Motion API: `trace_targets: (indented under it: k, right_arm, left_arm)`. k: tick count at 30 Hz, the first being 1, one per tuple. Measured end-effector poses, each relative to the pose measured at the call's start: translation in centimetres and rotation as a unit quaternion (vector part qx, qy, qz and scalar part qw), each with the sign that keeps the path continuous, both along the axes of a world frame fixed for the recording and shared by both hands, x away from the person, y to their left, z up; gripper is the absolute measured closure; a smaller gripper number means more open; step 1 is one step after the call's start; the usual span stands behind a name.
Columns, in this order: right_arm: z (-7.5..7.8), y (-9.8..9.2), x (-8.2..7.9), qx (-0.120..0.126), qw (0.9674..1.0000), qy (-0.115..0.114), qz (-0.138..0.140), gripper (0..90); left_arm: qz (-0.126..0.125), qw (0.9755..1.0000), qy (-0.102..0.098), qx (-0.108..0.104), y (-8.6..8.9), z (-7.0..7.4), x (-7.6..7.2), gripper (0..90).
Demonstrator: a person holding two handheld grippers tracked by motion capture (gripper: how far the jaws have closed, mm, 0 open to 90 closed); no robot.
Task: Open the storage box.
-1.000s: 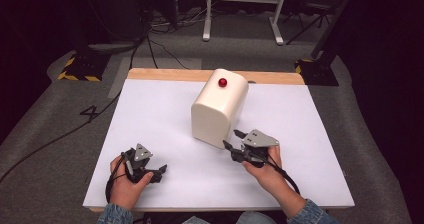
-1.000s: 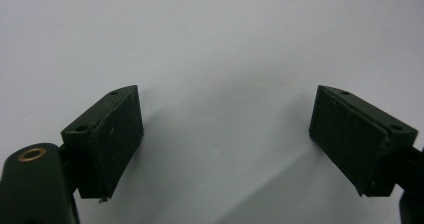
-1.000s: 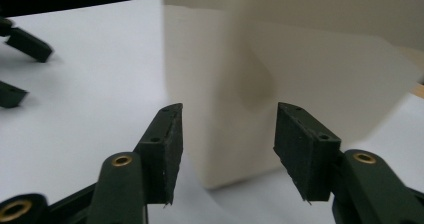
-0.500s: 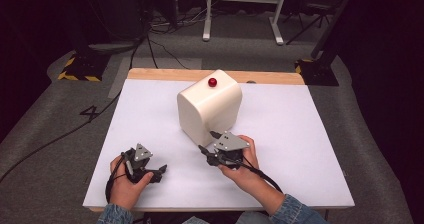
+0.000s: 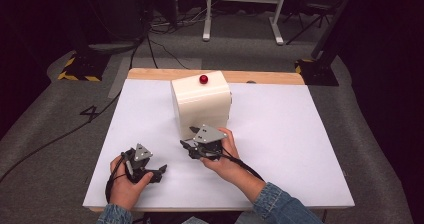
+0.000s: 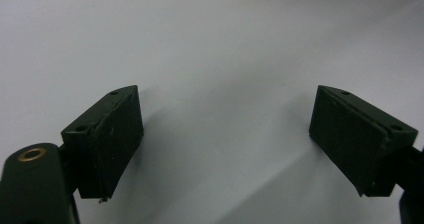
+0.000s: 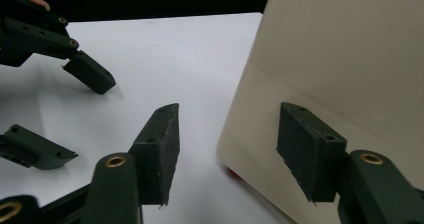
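We see R gripper (image 5: 192, 145) wide at box (image 5: 201, 104) corner, L gripper (image 5: 150, 171) wide, idle on table (image 5: 280, 134). Risk: jaw nudges box, knob (image 5: 203, 79) side tips.

In the high view the white counter (image 5: 280, 134) is the brightest area, evenly lit from above, while the floor and the upper corners of the frame fall into near black. The cream box (image 5: 201, 104) throws only a soft, short shadow, and the whole frame is slightly soft and grainy. In the left gripper view the counter surface is a smooth grey-white, dimmer toward the lower right, with faint blurred shadows beside the black tongs (image 6: 225, 134). In the right gripper view the top of the frame is black, and the box wall at right shows a pale diffuse sheen.
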State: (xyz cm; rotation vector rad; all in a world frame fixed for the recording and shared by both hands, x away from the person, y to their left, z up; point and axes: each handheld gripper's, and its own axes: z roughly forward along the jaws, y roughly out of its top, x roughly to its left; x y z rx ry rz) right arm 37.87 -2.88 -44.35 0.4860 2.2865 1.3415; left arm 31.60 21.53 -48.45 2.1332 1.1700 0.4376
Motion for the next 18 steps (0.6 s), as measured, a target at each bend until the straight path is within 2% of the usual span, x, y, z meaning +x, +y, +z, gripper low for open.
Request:
trace_targets:
  k: [2,6,7,8,9,12,17,18]
  right_arm:
    - [0.2,-0.2,-0.1,0.001,1.0,0.003,0.003,40.9]
    - [2.0,-2.2,-0.5,0.012,0.9997,0.012,0.019,41.4]
    - [2.0,-2.2,-0.5,0.012,0.9997,0.012,0.019,41.4]
    - [3.9,-4.3,-0.7,0.039,0.999,0.004,0.021,42.4]
    - [4.3,-4.8,-0.6,0.045,0.9988,0.003,0.019,42.3]
    - [6.7,-7.9,0.0,0.073,0.9973,-0.006,-0.004,42.2]
    - [9.5,-11.4,2.2,0.089,0.9949,-0.012,-0.046,38.2]
    - [9.9,-11.9,2.8,0.092,0.9945,-0.006,-0.049,36.1]
  left_arm:
    - [0.0,1.0,0.0,0.0,0.0,0.0,0.0,14.0]
    - [0.0,1.0,-0.001,0.0,0.0,0.0,0.0,14.0]
    - [0.0,1.0,-0.001,0.0,0.0,0.0,0.0,14.0]
    - [0.0,1.0,0.0,0.0,0.0,0.0,0.0,14.0]
    - [0.0,1.0,0.0,0.0,0.0,0.0,0.0,14.0]
    - [0.0,1.0,-0.001,0.0,0.0,0.0,0.0,14.0]
    - [0.001,1.0,0.0,-0.001,0.0,0.0,0.0,14.0]
    - [0.0,1.0,0.0,0.0,0.0,0.0,0.0,14.0]
